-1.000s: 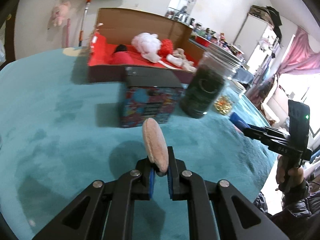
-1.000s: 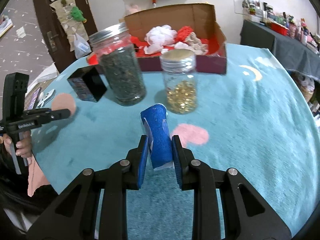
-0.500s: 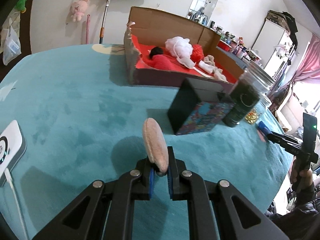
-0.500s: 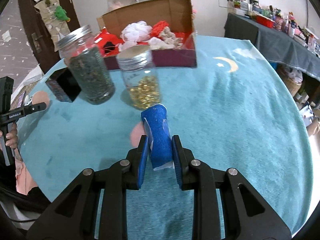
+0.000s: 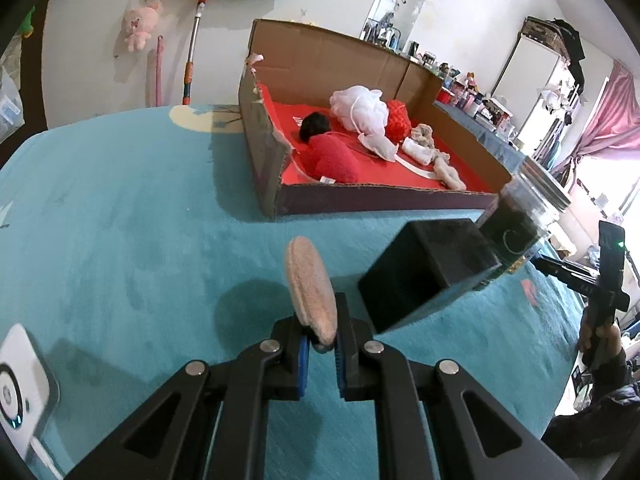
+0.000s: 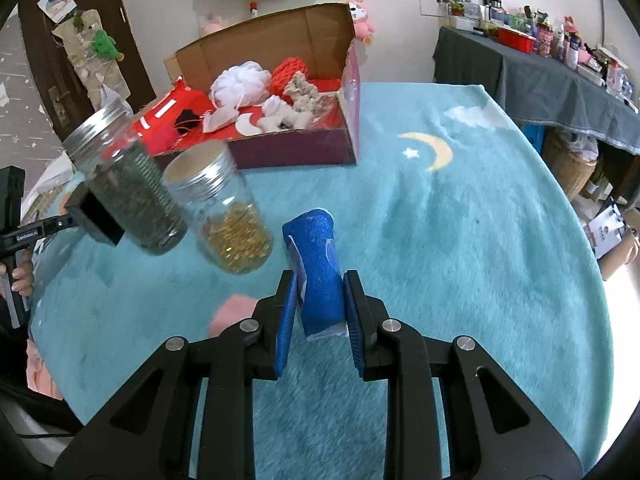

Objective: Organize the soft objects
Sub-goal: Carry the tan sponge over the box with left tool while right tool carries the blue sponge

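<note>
Left wrist view: left hand-held gripper (image 5: 319, 350) clamped on pink powder puff (image 5: 310, 285), held edge-up above teal tabletop (image 5: 120, 220), short of cardboard box (image 5: 276, 200). Right hand-held gripper (image 6: 319, 308) pinching blue sponge (image 6: 318, 268) near gold-filled jar (image 6: 224, 216). Best lifted clear over the torn box wall before release among the soft items.

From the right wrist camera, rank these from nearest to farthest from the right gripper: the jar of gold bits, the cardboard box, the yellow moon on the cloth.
Measured from the right gripper, shut on the blue foam roll:
1. Jar of gold bits, just ahead to the left.
2. Yellow moon, farther ahead on the right.
3. Cardboard box, at the far edge, left of centre; its near corner sits about level with the moon, so this is close.
</note>
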`<state>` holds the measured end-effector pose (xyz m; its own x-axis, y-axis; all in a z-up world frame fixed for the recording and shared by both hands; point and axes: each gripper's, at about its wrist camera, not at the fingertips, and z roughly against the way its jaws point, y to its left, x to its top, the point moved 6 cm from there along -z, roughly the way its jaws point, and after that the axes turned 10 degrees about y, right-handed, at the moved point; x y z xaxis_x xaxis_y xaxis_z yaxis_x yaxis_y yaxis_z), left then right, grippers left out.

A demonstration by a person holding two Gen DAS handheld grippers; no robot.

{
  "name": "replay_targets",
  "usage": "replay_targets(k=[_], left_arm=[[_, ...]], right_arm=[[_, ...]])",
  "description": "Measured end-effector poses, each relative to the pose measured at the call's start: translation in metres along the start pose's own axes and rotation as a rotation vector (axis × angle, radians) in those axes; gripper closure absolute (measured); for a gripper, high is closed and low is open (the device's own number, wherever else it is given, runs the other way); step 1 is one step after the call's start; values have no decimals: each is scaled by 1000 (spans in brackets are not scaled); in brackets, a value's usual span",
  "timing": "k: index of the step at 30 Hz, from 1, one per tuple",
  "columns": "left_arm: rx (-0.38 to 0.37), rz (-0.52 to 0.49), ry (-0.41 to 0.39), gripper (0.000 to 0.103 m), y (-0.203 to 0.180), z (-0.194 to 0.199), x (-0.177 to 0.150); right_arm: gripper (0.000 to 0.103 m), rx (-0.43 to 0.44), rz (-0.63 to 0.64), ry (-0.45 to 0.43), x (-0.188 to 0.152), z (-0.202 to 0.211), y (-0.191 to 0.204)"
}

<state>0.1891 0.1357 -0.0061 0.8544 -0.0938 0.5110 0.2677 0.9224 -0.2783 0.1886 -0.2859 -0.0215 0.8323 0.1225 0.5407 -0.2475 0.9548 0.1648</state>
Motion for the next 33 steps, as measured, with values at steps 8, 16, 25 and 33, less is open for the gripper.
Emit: replay_targets(k=[8, 16, 25, 33], left_arm=[[-42, -30, 24, 93, 0, -8, 16], [-54, -78, 31, 93, -5, -9, 32], [-61, -129, 27, 93, -15, -6, 49], [-81, -178, 21, 93, -34, 1, 69]], right_arm=[[80, 25, 21, -1, 22, -8, -5], [80, 40, 80, -11, 40, -10, 4], [80, 39, 120, -30, 60, -6, 5], [80, 80, 164, -48, 80, 3, 14]])
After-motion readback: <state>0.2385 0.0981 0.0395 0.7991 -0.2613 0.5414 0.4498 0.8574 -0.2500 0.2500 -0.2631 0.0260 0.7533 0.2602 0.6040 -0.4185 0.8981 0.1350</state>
